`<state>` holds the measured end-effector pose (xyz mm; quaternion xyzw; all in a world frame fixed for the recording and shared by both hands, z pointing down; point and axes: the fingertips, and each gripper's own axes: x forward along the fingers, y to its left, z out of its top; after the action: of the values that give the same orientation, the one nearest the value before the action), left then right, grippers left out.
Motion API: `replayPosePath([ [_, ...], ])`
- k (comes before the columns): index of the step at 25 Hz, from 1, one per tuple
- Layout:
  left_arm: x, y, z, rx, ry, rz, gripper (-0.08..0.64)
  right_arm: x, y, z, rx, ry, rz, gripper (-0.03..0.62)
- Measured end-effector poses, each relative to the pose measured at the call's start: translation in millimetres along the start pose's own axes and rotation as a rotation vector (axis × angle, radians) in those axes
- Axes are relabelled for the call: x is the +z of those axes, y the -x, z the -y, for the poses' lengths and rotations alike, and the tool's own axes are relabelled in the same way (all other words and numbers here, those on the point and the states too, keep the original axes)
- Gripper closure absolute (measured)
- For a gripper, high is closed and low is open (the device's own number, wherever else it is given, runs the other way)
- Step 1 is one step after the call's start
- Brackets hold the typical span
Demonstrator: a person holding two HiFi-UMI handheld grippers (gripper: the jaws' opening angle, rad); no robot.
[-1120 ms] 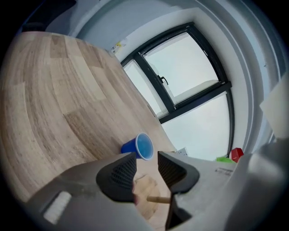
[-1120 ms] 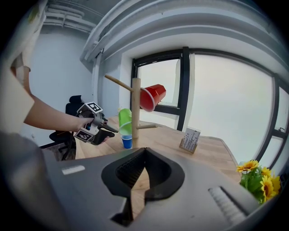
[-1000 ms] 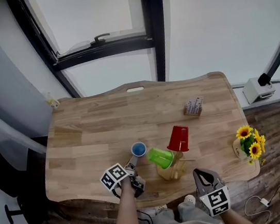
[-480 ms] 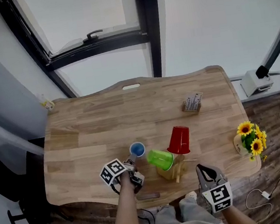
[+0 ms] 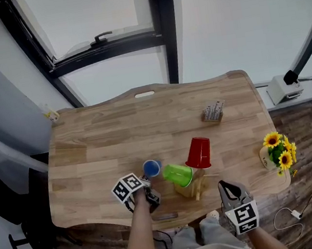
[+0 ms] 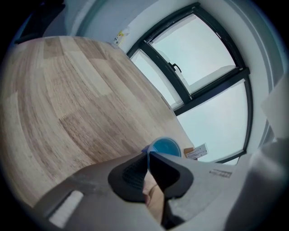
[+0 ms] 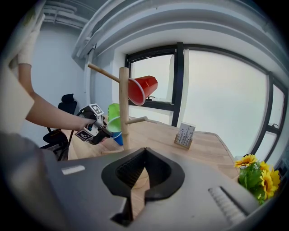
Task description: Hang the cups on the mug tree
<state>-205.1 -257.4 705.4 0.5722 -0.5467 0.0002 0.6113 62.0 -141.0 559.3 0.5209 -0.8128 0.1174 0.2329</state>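
My left fingers (image 6: 128, 176) have just been closing on the rim of the blue cup (image 6: 165, 147), near the worktop (image 5: 116, 132) front edge beside the mug tree (image 5: 192, 188), my right fingers (image 7: 128, 173) shut and empty; so thin a pinch could slip on lifting.

Three cups before you: blue cup (image 5: 152, 167), green cup (image 5: 178, 174), red cup (image 5: 198, 153). One mug tree (image 5: 192, 190). One wooden table (image 5: 116, 132). One sunflower bunch (image 5: 279, 153). One small printed block (image 5: 213, 112). Two grippers in your hands: left gripper (image 5: 147, 181), right gripper (image 5: 227, 187). One black office chair (image 7: 67, 98).
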Motion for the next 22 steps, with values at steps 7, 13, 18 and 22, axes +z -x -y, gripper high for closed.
replayPosePath([
  [7,2,10,-2,0.003,-0.014,0.026,0.541,2,3,-2,0.006,0.009,0.008,0.591],
  [13,-4,22,-4,0.002,-0.031,0.038,0.541,2,7,-6,0.017,0.012,0.016,0.591],
  [18,-14,35,-10,0.020,-0.061,0.037,0.541,3,12,-9,0.030,0.017,0.029,0.591],
  [22,-23,46,-14,0.032,-0.078,0.043,0.541,2,17,-12,0.042,0.023,0.034,0.591],
])
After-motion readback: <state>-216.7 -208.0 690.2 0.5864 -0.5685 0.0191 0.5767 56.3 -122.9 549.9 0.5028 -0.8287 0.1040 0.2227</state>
